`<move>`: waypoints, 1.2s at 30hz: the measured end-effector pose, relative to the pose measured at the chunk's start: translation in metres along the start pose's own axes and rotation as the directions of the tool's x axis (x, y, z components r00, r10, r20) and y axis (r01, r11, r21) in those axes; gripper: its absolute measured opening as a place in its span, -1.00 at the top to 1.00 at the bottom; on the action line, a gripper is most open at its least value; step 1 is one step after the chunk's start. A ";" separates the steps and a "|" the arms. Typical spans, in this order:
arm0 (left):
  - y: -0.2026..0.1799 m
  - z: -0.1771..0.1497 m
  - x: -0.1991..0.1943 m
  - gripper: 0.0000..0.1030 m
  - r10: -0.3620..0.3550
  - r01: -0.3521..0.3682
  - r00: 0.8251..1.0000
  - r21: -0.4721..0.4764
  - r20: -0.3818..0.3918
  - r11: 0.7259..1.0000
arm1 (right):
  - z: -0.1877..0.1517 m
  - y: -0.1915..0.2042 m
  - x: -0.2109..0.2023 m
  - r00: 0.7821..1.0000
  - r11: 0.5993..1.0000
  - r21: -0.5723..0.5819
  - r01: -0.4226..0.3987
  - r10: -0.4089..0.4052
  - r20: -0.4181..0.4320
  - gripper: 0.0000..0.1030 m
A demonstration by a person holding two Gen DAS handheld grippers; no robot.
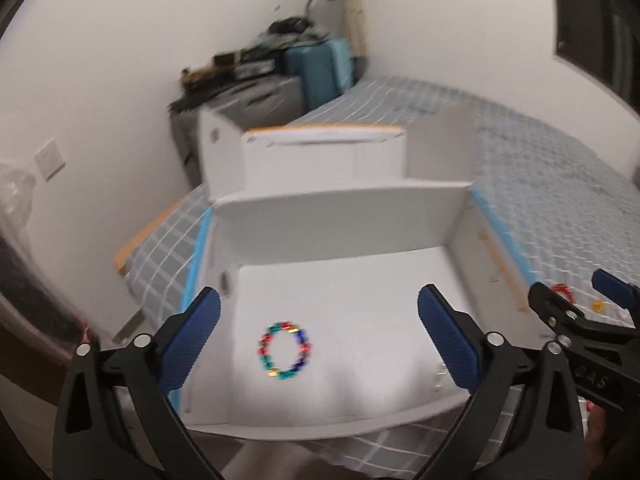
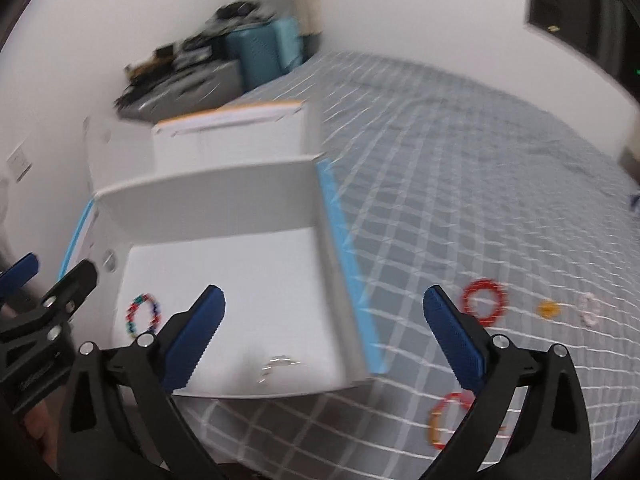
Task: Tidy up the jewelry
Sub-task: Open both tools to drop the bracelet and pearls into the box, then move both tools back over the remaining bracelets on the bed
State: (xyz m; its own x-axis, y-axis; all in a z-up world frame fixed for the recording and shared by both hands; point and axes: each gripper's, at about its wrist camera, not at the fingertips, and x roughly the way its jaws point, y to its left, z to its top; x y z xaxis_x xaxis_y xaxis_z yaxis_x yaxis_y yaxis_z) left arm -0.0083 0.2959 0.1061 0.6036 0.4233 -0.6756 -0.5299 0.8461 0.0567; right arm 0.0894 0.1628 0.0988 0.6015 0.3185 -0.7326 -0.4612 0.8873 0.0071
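Observation:
A multicoloured bead bracelet lies on the floor of an open white box on the bed; it also shows in the right wrist view. My left gripper is open and empty, hovering over the box above the bracelet. My right gripper is open and empty, over the box's right front corner. A red bead bracelet, a small orange piece and a white bracelet lie on the bedspread to the right. A red and orange bracelet lies near my right finger.
The box has raised flaps and blue tape along its sides. The grey checked bedspread stretches to the right. A blue suitcase and a cluttered cabinet stand by the far wall. The right gripper shows beside the box.

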 end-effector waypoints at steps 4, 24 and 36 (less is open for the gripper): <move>-0.035 0.001 -0.018 -0.89 -0.069 0.068 0.997 0.034 0.034 0.997 | -0.004 -0.036 -0.023 0.997 0.998 0.030 0.059 -0.060 0.046 -0.86; -0.227 -0.058 -0.032 -0.89 -0.356 0.355 0.933 0.260 -0.045 0.898 | -0.103 -0.228 -0.080 0.958 0.928 0.250 0.276 -0.287 0.009 -0.85; -0.301 -0.121 0.027 -0.89 -0.371 0.417 0.907 0.310 -0.198 0.854 | -0.181 -0.300 -0.046 0.956 0.896 0.332 0.294 -0.270 -0.118 -0.85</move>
State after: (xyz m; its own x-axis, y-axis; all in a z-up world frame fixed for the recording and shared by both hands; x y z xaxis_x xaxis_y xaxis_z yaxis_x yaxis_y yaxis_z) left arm 0.0953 0.0138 -0.0180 0.6261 0.0059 -0.7797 -0.0164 0.9999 -0.0056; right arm 0.0820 -0.1786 0.0069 0.6222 0.0257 -0.7824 -0.0197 0.9997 0.0171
